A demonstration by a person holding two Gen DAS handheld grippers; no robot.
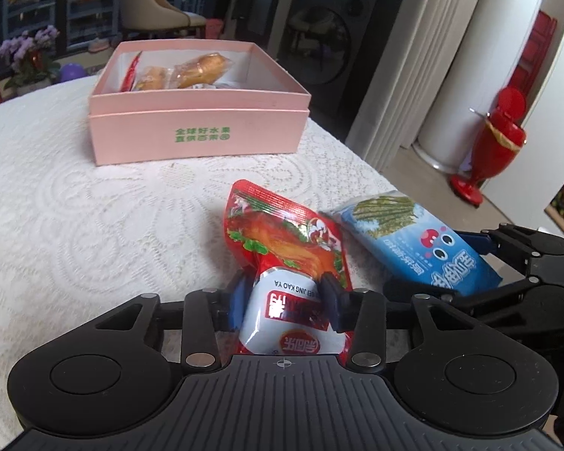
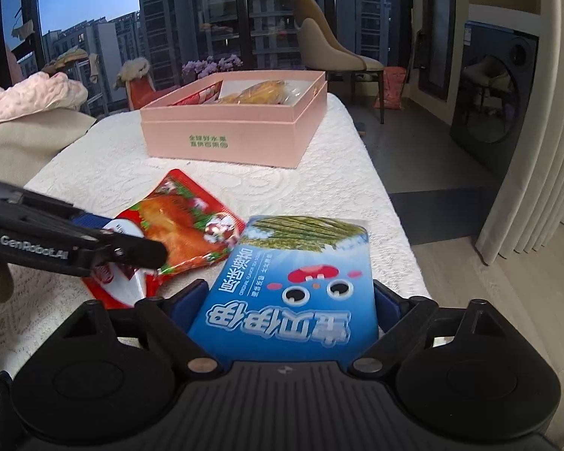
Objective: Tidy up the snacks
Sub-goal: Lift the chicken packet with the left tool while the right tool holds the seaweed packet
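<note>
My left gripper point(image 1: 284, 295) is shut on a red roast-duck snack packet point(image 1: 282, 236), pinching its lower end just above the white lace tablecloth point(image 1: 94, 206). My right gripper point(image 2: 282, 304) is shut on a blue seaweed snack packet point(image 2: 293, 282), which lies right of the red packet point(image 2: 184, 225); the blue packet also shows in the left wrist view point(image 1: 413, 236). An open pink box point(image 1: 199, 127) stands farther back on the table and holds several wrapped snacks point(image 1: 195, 71). The box also shows in the right wrist view point(image 2: 237, 131).
The table's right edge point(image 2: 387, 195) drops to the floor. A red vase point(image 1: 496, 139) stands on the floor at right. A chair point(image 2: 331, 52) and purple flowers point(image 1: 26, 52) sit behind the table. A cloth heap point(image 2: 30, 124) lies at the table's left.
</note>
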